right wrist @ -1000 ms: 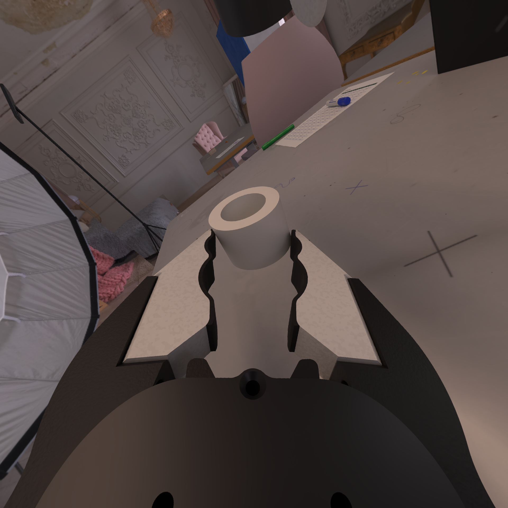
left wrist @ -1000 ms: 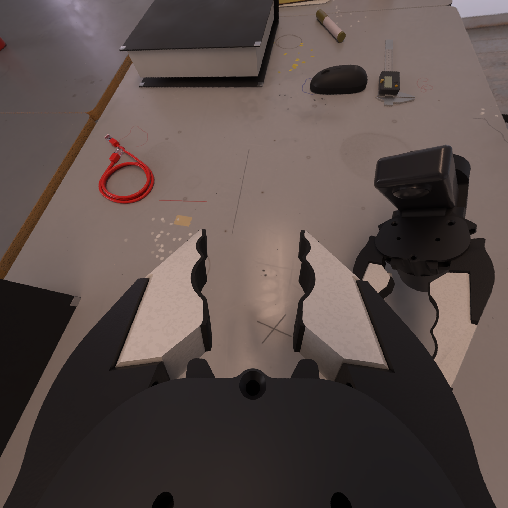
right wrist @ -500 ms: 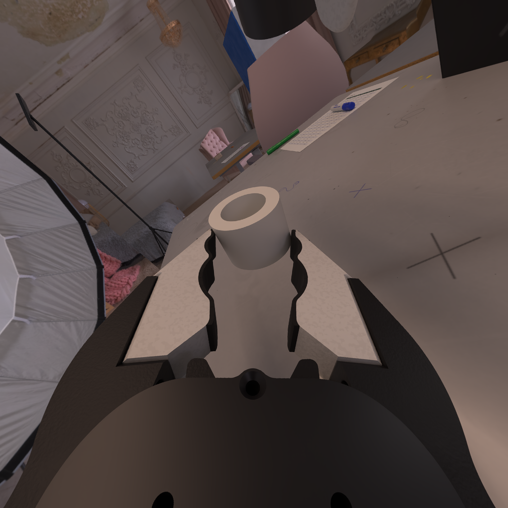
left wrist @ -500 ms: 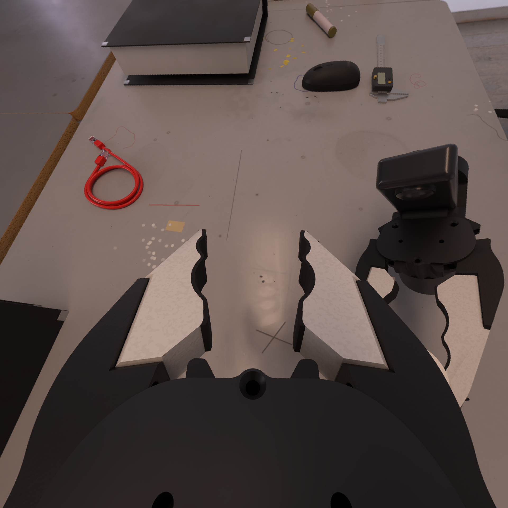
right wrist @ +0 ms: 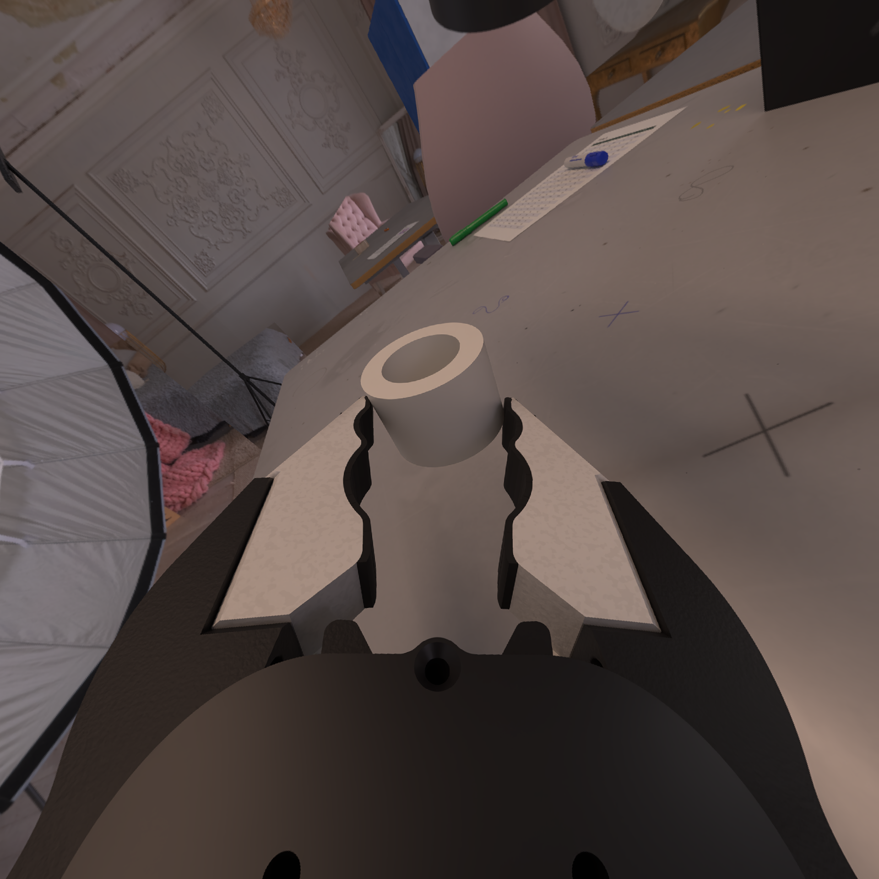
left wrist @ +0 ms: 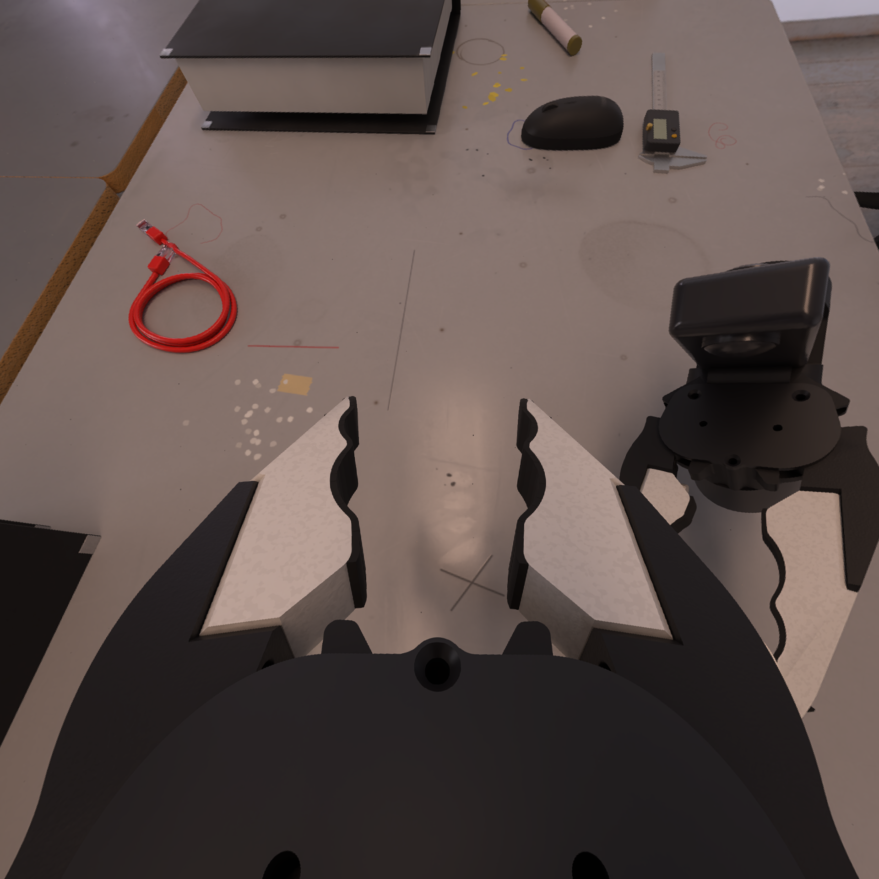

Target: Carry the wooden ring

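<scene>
The wooden ring (right wrist: 442, 428) is a pale, short, thick-walled tube. My right gripper (right wrist: 436, 414) is shut on it, with the fingertips pressed on its two sides and its opening facing up and away. It is held above the grey table (right wrist: 666, 333). In the left wrist view the right gripper (left wrist: 751, 437) hangs at the right and hides the ring. My left gripper (left wrist: 436, 414) is open and empty, above the table (left wrist: 475, 214) and over a pencilled cross (left wrist: 471, 582).
At the far end lie a thick black book (left wrist: 309, 62), a black mouse (left wrist: 573, 122), a caliper (left wrist: 661, 128) and a marker (left wrist: 554, 24). A red coiled cable (left wrist: 183, 309) lies left. A paper sheet (right wrist: 571, 180) and green pen (right wrist: 478, 221) lie beyond the ring; a softbox (right wrist: 62, 475) stands left.
The right gripper stays shut on the ring, and its view has turned slightly. The left gripper has drifted a little, so the table objects have shifted slightly left in its view.
</scene>
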You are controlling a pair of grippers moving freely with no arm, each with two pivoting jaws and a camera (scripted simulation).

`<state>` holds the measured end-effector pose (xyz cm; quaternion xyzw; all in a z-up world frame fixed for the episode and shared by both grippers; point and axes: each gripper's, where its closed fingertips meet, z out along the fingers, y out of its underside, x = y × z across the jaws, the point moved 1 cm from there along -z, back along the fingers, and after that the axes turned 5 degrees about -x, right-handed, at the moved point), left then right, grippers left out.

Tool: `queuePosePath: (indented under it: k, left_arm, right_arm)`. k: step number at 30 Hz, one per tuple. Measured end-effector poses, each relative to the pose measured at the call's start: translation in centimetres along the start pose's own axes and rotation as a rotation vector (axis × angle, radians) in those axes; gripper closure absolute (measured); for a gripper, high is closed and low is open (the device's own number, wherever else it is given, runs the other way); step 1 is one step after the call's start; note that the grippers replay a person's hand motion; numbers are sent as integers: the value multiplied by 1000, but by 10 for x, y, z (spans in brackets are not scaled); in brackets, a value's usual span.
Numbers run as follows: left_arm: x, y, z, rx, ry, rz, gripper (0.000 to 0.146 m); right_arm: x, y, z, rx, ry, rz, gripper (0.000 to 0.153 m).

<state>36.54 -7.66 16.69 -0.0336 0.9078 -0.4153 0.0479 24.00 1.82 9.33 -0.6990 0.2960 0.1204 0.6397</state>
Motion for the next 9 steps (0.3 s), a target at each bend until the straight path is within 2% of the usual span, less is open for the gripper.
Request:
queuePosePath:
  k: [9]
  left_arm:
    - [3,-8,7,-4,39,22,79]
  right_arm:
    - [0,5,5,-44,12,-8,98]
